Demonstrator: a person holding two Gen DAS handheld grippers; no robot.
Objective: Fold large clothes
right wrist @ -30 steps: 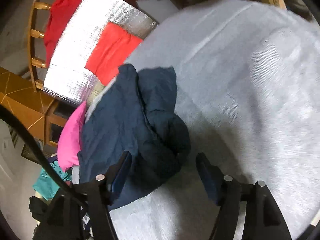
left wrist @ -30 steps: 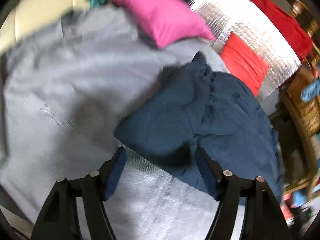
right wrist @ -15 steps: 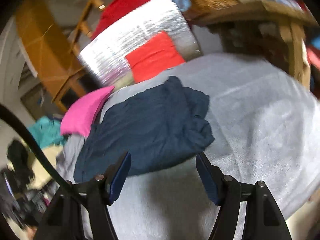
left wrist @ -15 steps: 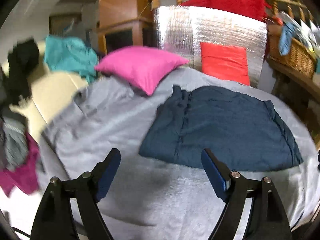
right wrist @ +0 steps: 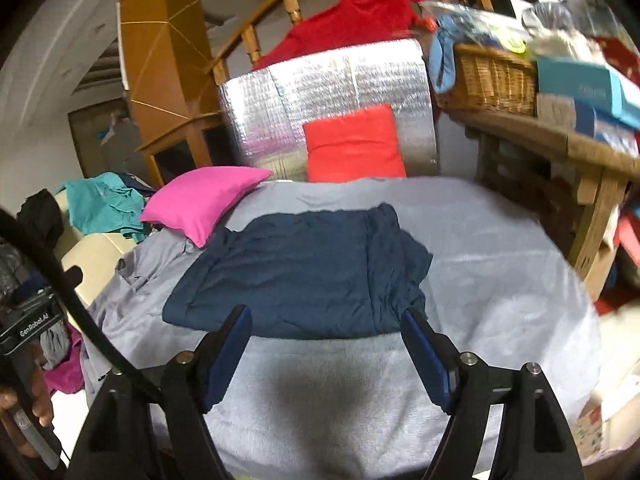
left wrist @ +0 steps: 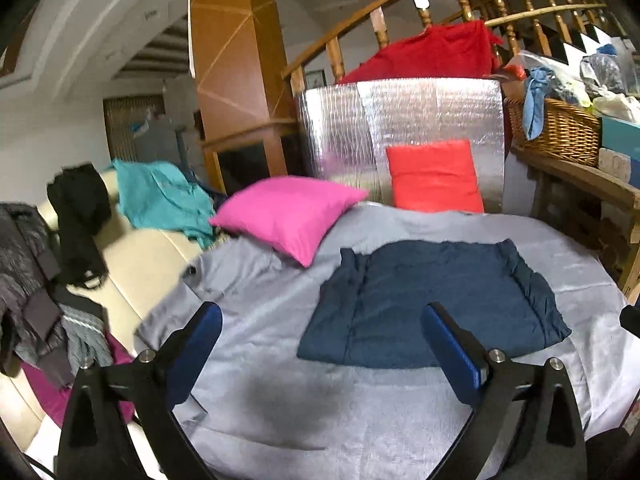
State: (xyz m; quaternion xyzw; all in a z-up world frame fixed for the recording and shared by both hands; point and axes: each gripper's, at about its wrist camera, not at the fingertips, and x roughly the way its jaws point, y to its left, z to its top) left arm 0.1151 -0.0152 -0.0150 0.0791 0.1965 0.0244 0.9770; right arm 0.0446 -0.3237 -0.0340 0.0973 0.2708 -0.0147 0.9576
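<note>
Folded navy garment flat mid grey sheet, sheet margins bare

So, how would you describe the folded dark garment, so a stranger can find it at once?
Look at the grey sheet covering the big surface before the silver panel. In its middle lies the navy garment, folded into a flat rectangle, below the red cushion and right of the pink pillow. It is the only dark blue cloth on the sheet.

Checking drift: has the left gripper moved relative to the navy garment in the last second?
Yes. The left gripper has pulled back and up: the navy garment now lies beyond its open fingertips, below the pink pillow.
</note>
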